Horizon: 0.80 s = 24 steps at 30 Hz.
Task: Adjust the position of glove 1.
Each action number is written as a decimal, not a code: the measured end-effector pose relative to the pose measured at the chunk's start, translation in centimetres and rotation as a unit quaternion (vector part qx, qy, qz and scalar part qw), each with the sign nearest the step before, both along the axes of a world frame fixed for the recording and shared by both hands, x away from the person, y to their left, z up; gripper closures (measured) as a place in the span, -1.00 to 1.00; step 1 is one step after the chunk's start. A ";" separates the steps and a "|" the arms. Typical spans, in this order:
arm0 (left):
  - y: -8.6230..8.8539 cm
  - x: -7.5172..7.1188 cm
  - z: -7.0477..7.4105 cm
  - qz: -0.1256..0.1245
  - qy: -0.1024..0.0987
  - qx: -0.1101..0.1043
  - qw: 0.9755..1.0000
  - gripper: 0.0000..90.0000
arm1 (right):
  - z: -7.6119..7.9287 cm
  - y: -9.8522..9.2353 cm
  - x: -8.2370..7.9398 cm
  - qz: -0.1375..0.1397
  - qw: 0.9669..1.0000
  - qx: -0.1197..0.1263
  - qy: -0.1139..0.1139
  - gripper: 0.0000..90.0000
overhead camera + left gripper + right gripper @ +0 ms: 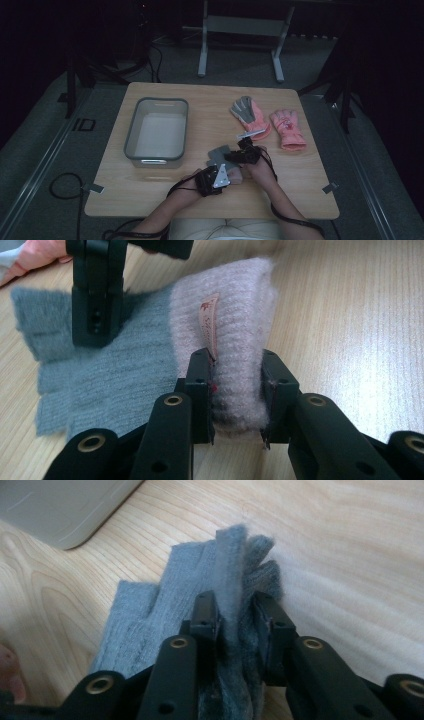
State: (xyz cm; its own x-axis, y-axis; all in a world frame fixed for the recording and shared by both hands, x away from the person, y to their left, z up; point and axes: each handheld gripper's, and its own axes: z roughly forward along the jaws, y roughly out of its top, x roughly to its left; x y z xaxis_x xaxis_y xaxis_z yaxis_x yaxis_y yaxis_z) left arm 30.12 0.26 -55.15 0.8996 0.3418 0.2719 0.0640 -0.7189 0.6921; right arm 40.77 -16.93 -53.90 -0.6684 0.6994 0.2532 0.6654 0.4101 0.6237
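The table [165, 100] has bare wood along its near and right edges. The tub [156, 131] sits left, two pink gloves [270, 122] right. Near the front edge lies the grey glove [120, 365]: left gripper [237, 390] pinches its pink cuff, right gripper [237, 625] pinches its fingers.

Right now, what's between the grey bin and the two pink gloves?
Bare wooden tabletop lies between the grey bin and the two pink gloves, per the high view.
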 end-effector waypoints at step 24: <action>2.7 1.3 7.5 -0.003 -0.038 0.011 0.999 0.58 | 7.4 0.2 -0.2 -0.002 0.996 0.060 -0.070 0.68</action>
State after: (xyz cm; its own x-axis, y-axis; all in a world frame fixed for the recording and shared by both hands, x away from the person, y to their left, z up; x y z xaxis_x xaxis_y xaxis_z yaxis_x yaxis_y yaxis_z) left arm 31.38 2.91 -47.67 0.8782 0.3289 0.3473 0.0067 -0.7345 0.6786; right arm 40.60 -16.77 -46.47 -0.7002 0.6724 0.2399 0.5703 0.3247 0.7545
